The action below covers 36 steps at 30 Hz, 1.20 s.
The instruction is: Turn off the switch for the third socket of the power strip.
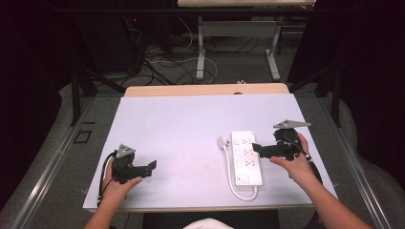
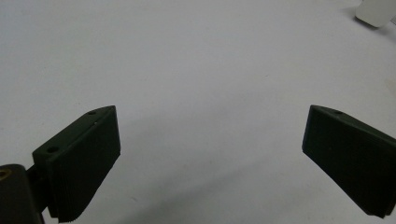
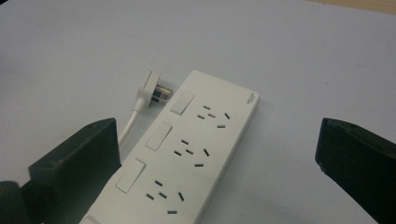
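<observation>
My right gripper (image 1: 260, 149) hovers at the right edge of the power strip (image 1: 246, 157), jaws spread wide and holding nothing; my left gripper (image 1: 149, 167) rests well apart over bare bench (image 1: 172, 129), jaws equally wide and empty. Risk one: the strip is a long, flat, smooth body, and if I close on it across its width near one end, I judge it will pivot or slide on the bench instead of seating between the jaws. Risk two: the cord (image 1: 232, 183) loops off the near end and runs back up the left side, so lifting or dragging the strip can pull the plug (image 3: 154, 91) along or snag the loop. Risk three: the plug lies just beside the strip's far left corner, prongs toward it, and a low approach from my left gripper could knock it out of reach. The strip is white, rectangular, lying flat on the right half of the bench with its long axis running away from me; in the right gripper view it shows three socket groups, each with a rocker switch (image 3: 182, 102) on its left, and a small dark mark at the far corner
</observation>
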Available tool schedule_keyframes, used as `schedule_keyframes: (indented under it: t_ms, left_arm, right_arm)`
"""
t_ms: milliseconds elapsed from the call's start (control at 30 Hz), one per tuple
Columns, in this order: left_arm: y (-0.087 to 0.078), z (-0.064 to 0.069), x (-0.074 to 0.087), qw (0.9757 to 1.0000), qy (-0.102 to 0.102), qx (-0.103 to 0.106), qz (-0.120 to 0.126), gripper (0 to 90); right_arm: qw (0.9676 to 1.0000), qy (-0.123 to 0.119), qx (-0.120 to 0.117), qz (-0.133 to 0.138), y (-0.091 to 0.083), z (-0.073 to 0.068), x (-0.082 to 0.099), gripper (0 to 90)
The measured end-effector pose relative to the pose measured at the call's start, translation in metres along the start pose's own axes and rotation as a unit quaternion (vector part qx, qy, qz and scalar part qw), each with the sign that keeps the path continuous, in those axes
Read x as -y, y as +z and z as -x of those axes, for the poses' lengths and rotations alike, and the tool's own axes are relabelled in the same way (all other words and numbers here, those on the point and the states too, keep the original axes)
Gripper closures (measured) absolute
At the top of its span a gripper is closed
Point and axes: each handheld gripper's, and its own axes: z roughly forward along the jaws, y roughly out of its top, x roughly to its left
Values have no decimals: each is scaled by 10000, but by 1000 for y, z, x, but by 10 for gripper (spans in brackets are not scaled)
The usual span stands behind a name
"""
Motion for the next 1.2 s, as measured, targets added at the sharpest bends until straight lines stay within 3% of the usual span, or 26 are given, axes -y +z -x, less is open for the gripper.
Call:
schedule_keyframes:
  t_ms: [1000, 1200]
  left_arm:
    - [1, 0, 0, 10000, -27, -8, 17, 42]
    - [0, 0, 0, 10000, -24, -9, 17, 42]
  right_arm:
    - [9988, 419, 214, 130, -2, 17, 50, 0]
    - [9991, 328, 230, 139, 2, 19, 57, 0]
